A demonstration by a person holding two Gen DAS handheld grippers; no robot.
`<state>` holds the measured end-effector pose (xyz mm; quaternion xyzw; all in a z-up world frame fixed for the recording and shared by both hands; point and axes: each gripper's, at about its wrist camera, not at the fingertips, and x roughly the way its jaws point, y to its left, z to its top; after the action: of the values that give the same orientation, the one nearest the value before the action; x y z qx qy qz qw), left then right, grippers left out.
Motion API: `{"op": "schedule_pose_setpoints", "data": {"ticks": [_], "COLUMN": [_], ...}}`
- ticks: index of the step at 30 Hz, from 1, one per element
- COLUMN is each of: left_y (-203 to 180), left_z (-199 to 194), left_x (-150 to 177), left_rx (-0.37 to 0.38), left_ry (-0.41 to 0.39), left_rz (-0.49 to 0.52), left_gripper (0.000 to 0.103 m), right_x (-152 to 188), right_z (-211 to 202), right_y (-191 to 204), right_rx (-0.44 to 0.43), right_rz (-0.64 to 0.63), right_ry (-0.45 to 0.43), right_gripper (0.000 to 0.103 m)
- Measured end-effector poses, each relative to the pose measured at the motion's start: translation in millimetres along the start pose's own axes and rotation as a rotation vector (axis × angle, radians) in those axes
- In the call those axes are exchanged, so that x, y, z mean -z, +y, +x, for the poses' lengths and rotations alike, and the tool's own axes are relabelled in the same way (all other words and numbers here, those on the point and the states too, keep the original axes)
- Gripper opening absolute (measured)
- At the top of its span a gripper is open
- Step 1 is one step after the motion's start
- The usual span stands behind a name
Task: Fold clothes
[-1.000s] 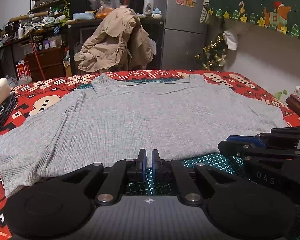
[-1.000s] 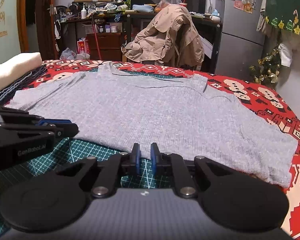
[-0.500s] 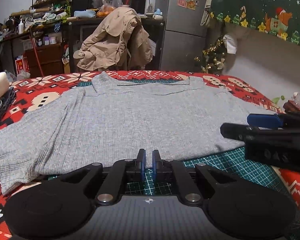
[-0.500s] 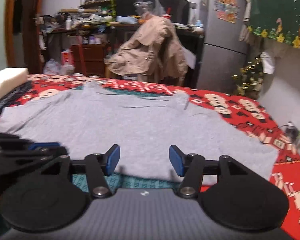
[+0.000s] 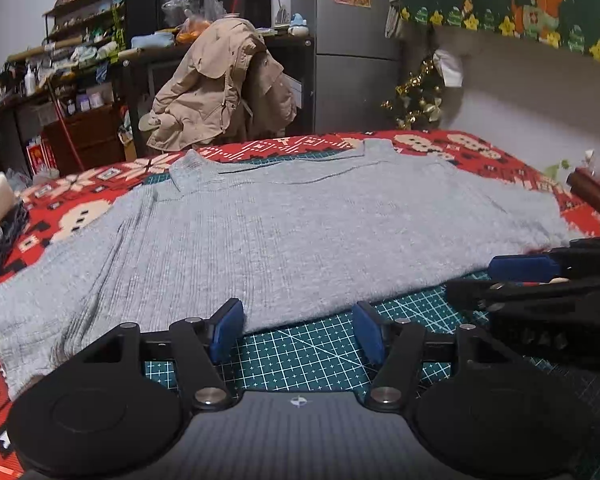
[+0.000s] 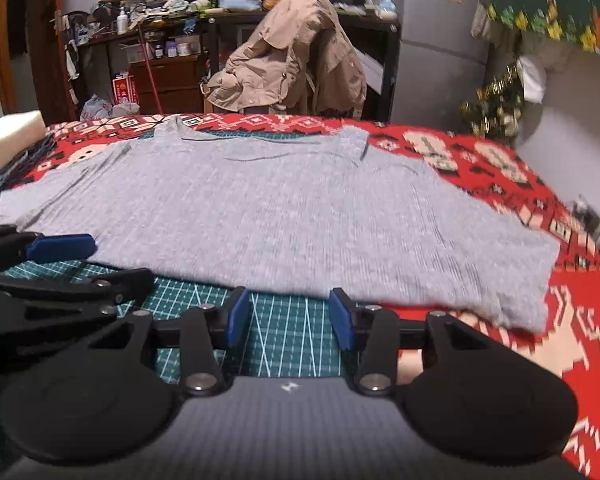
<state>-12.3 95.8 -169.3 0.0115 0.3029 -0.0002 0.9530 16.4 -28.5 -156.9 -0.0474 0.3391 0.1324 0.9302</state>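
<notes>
A grey ribbed short-sleeved top (image 5: 284,232) (image 6: 268,216) lies spread flat on the table, collar at the far side, hem nearest me. My left gripper (image 5: 298,330) stands open just short of the hem, over the green cutting mat (image 5: 312,356), nothing between its blue pads. My right gripper (image 6: 286,316) is open too, at the hem further right, over the green cutting mat (image 6: 276,340). Each gripper shows in the other's view: the right gripper (image 5: 540,284) at the right edge, the left gripper (image 6: 56,264) at the left edge.
A red patterned cloth (image 5: 84,208) (image 6: 540,336) covers the table under the mat. Folded pale and dark fabric (image 6: 8,140) sits at the far left. Behind the table stand a chair with a beige coat (image 5: 216,88), cluttered shelves, a fridge and a small tinsel tree (image 5: 420,96).
Both grippers were shut a second ago; the right opened first, then the left. The right gripper has shifted to the right along the hem.
</notes>
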Motion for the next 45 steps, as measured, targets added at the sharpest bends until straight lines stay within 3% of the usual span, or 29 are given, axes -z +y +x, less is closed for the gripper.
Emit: {"op": "schedule_pose_setpoints", "data": {"ticks": [1, 4, 9, 13, 15, 17, 18, 19, 23, 25, 31, 39, 45], "left_y": [1.5, 5.3, 8.0, 5.6, 4.0, 4.5, 9.7, 15.7, 43.9, 55.8, 83.5, 90.1, 100.8], "left_z": [-0.1, -1.0, -2.4, -5.8, -11.9, -20.2, -24.0, -27.8, -32.7, -21.0, 5.8, -21.2, -18.5], "left_x": [0.2, 0.6, 1.1, 4.6, 8.5, 12.0, 11.3, 10.1, -4.8, -13.8, -8.7, 8.4, 2.2], "left_rx": [0.007, 0.026, 0.042, 0.040, 0.049, 0.068, 0.083, 0.100, 0.112, 0.112, 0.144, 0.147, 0.103], "left_ry": [0.000, -0.003, -0.006, -0.009, -0.001, 0.003, 0.000, -0.004, -0.050, -0.034, 0.068, 0.066, 0.058], "left_rz": [-0.006, -0.026, -0.039, -0.025, -0.020, -0.026, -0.056, -0.091, -0.201, -0.216, -0.299, -0.299, -0.308], "left_gripper": [0.061, 0.061, 0.061, 0.061, 0.059, 0.045, 0.029, 0.020, 0.015, 0.006, 0.001, 0.000, 0.001], "right_x": [-1.6, -10.4, -30.4, -28.8, -23.4, -17.2, -14.2, -12.6, -17.2, -26.1, -33.0, -9.7, -28.4], "right_z": [-2.7, -10.2, 0.7, 17.8, 18.5, 12.7, 9.7, 5.8, -4.0, -1.0, 23.2, 7.3, 2.6], "right_y": [-1.4, -0.1, 21.0, 28.7, 28.6, 26.9, 25.7, 22.1, 19.0, 22.3, 43.9, 53.4, 48.9], "right_rx": [-0.003, -0.024, -0.092, -0.142, -0.155, -0.165, -0.174, -0.192, -0.211, -0.229, -0.222, -0.198, -0.211], "right_rz": [0.015, 0.032, -0.048, -0.055, -0.061, -0.074, -0.078, -0.067, -0.054, -0.061, -0.101, -0.169, -0.076], "right_ry": [-0.004, -0.046, -0.067, -0.002, 0.009, 0.007, 0.011, 0.015, -0.028, -0.041, 0.004, 0.009, -0.028], "right_gripper": [0.038, 0.038, 0.038, 0.012, 0.011, 0.011, 0.011, 0.010, 0.010, 0.009, 0.003, 0.005, 0.010]}}
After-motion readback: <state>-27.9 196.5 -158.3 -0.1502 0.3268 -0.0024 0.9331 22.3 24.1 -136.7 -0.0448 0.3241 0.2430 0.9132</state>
